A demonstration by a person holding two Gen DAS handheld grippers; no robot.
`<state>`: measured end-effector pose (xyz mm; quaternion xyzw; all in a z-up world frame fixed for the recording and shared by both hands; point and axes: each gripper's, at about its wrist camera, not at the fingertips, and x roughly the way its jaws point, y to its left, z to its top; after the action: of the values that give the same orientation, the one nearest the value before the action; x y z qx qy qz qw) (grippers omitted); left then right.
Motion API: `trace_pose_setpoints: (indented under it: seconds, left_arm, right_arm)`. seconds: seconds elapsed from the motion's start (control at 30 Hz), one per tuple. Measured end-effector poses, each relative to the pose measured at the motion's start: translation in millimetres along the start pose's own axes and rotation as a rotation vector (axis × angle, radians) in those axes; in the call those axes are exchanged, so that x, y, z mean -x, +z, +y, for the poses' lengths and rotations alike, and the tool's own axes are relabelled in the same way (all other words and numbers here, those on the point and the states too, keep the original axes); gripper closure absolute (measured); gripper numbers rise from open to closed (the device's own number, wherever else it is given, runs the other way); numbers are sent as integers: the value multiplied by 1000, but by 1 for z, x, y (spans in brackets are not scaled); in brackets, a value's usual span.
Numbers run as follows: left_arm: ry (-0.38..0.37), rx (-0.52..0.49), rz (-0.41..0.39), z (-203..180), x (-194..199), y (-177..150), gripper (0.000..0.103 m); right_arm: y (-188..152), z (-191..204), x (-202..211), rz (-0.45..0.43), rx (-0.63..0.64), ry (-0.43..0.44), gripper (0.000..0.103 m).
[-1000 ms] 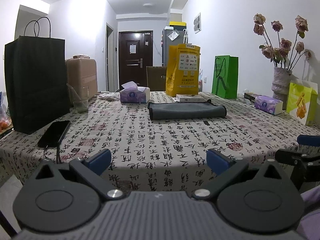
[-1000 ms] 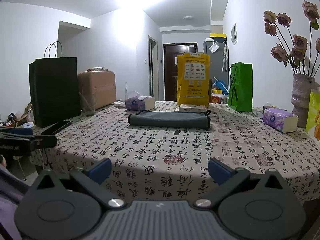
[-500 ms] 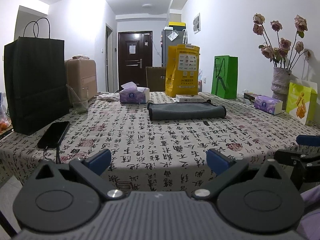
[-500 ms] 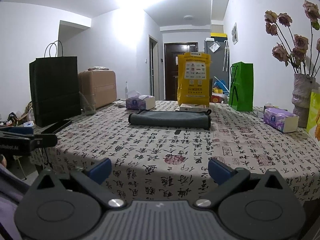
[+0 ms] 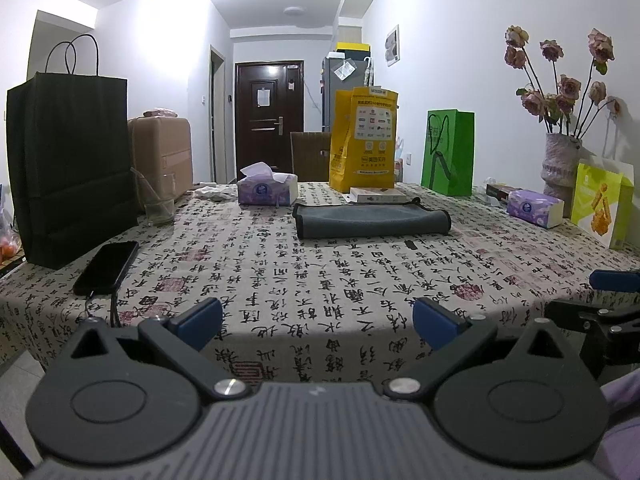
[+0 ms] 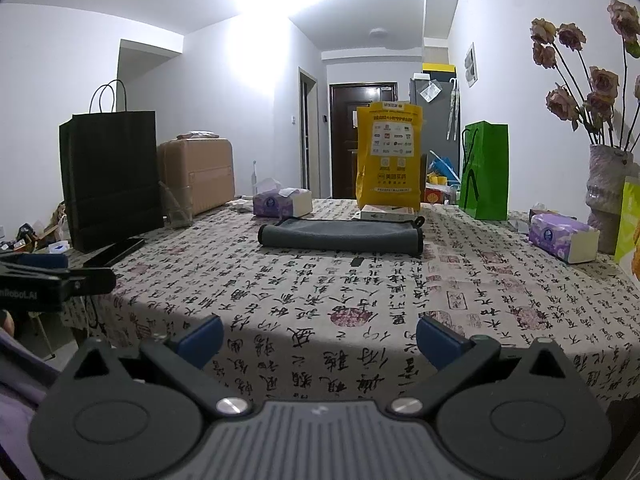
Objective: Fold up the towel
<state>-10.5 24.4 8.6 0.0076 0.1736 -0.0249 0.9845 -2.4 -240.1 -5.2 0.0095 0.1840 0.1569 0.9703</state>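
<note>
The grey towel (image 5: pixel 370 221) lies as a flat, narrow band on the desk (image 5: pixel 320 280), just in front of the yellow bag (image 5: pixel 366 140) and well apart from both grippers. Its rounded long edge suggests at least one fold is already in it; whether another fold is wanted cannot be told. Neither gripper touches it. The left gripper (image 5: pixel 318 318) is held off the near edge of the desk, jaws spread wide and empty. The right gripper (image 6: pixel 320 336) is likewise spread and empty, at the same near edge. So the reach toward the towel looks like what is left, or the work is finished and both have drawn off.

The left wrist view shows the phone (image 5: pixel 106 268) lying in front of the black bag (image 5: pixel 72 160), and the right gripper's fingers at its right margin. The right wrist view shows the towel's hanging loop (image 6: pixel 419 221) at its right end more clearly, and the left gripper at its left margin.
</note>
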Motion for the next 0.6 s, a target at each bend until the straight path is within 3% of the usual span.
trace_pose_setpoints:
  seconds: [0.6]
  left_arm:
    - [-4, -6, 0, -4, 0, 0, 0]
  right_arm:
    - [-1, 0, -1, 2, -4, 3, 0]
